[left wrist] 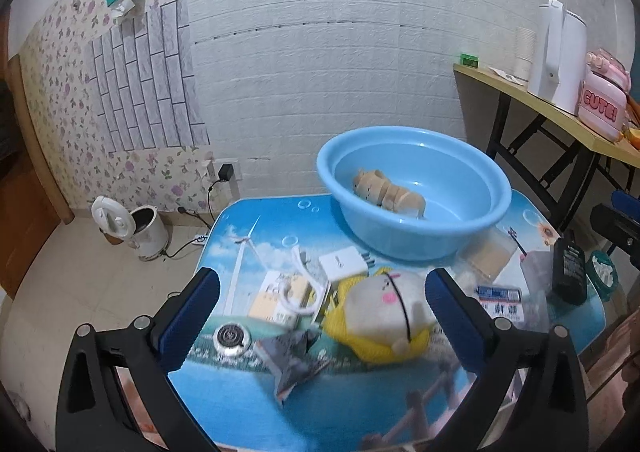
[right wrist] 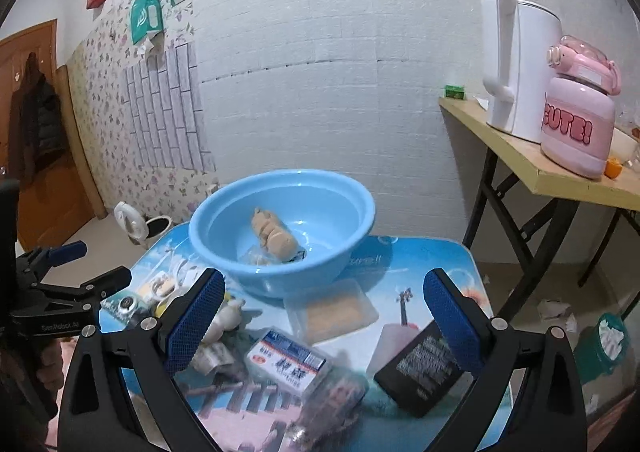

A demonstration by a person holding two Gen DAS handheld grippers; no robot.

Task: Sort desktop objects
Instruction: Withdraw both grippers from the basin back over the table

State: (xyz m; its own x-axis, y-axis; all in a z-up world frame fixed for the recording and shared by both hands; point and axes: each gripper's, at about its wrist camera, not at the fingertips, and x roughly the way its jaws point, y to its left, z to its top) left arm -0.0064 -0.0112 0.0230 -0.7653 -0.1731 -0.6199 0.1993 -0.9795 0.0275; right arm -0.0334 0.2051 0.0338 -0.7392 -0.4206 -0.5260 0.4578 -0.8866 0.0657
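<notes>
Tongs both spread wide, empty, tilted down over cluttered table (left wrist: pixel 240 404), left tongs (left wrist: pixel 320 316), right tongs (right wrist: pixel 324 316).

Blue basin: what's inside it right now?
The blue basin holds a tan plush toy lying on its side, with a small clear packet beside it in the right wrist view. Whatever lies under the toy is covered.

Crowded near half of the small table (left wrist: pixel 236 404): plush toy (left wrist: pixel 384 308), white charger (left wrist: pixel 344 262), round tin (left wrist: pixel 231 337), black adapter (right wrist: pixel 424 368), clear box (right wrist: pixel 332 310), printed packet (right wrist: pixel 290 362) lying close together. Blue basin (right wrist: pixel 280 228) blocking the far edge. Open strip of bare tabletop nearest the left-wrist camera.
</notes>
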